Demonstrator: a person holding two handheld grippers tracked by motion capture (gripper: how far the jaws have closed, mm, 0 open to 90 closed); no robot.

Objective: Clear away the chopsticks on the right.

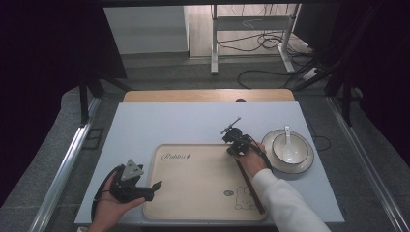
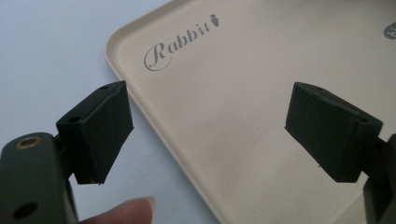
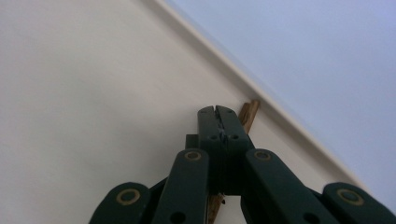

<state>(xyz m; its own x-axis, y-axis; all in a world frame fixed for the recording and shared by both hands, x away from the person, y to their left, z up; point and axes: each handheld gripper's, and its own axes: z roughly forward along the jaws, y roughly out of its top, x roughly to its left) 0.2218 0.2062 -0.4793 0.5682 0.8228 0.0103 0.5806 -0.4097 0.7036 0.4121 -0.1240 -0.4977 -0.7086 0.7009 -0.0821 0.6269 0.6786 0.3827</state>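
A beige tray (image 1: 193, 179) printed "Rabbit" lies on the pale blue table. Brown chopsticks (image 1: 249, 183) run along the tray's right side. My right gripper (image 1: 232, 152) is at their far end, near the tray's far right corner. In the right gripper view its jaws (image 3: 217, 114) are pressed together, with the chopsticks (image 3: 250, 114) poking out past the tips beside the tray rim (image 3: 261, 100). My left gripper (image 1: 157, 186) hovers at the tray's left edge. In the left gripper view it (image 2: 208, 130) is open wide over the tray (image 2: 233, 70), holding nothing.
A white bowl (image 1: 290, 147) holding a white spoon (image 1: 287, 133) sits on a grey plate (image 1: 300, 166), just right of the tray and close to my right hand. A wooden strip (image 1: 208, 95) borders the table's far edge.
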